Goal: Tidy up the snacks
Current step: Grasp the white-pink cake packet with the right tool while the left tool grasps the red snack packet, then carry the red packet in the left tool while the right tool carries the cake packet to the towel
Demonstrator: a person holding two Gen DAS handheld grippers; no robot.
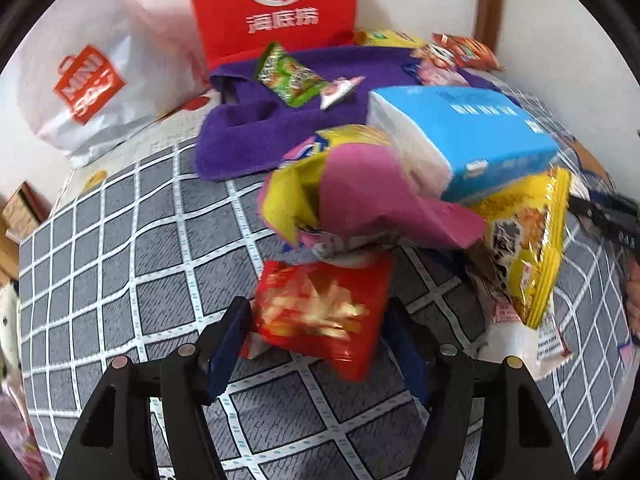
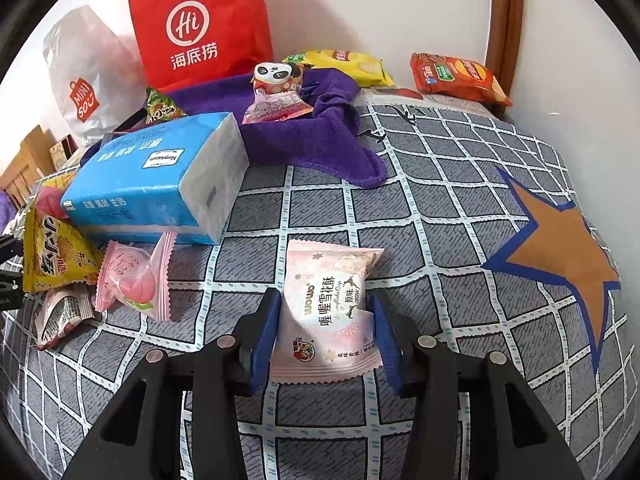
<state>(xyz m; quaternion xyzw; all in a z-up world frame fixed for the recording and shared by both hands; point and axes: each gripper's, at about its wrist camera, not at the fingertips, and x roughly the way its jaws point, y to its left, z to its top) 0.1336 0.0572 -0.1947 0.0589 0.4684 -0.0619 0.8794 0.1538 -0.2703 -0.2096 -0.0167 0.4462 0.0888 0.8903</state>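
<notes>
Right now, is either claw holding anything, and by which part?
Cannot tell. The left claw flanks a blurred red packet; the right claw flanks a pink-white packet at mid-length.

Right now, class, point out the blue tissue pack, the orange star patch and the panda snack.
blue tissue pack (image 2: 152, 176): right wrist view, top face.
orange star patch (image 2: 560, 252): right wrist view, centre.
panda snack (image 2: 276, 74): right wrist view, panda face.

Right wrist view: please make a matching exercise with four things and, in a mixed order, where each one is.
Things:
1. tissue pack
2. pink pastry packet
3. orange chip bag
4. panda snack

Places:
A. between the right gripper's fingers
B. on the purple towel
C. far right, by the wall
D. left, partly over a yellow snack bag

Pairs: 1-D, 2-A, 3-C, 4-B
</notes>
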